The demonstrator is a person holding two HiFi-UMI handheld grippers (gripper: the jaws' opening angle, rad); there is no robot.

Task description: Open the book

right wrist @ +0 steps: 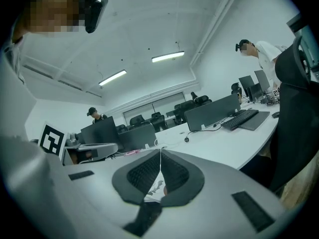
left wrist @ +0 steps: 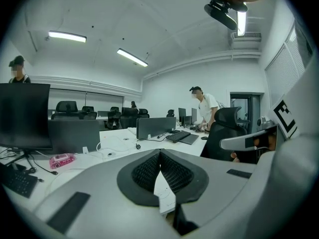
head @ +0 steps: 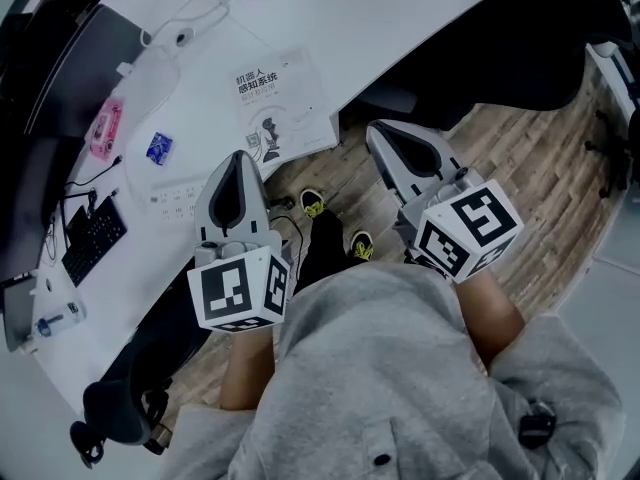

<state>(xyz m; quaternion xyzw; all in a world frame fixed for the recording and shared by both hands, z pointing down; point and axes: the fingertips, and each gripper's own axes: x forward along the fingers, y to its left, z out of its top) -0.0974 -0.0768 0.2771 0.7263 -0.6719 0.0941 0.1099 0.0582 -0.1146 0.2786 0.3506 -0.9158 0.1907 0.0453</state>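
The left gripper (head: pixel 240 158) is clenched on nothing, its pads meeting at the tips; the closed book (head: pixel 283 111) lies cover up on the white desk (head: pixel 400 28), just ahead of those tips and slightly to their right; the right gripper (head: pixel 380 130) is likewise shut and empty, over the wooden floor (head: pixel 520 158) beside the desk's edge, with the book ahead to its left.

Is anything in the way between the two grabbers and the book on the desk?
No, nothing visible. The closed book lies at the edge of the desk, with the left gripper just short of its near corner and the right gripper over the floor beside it.
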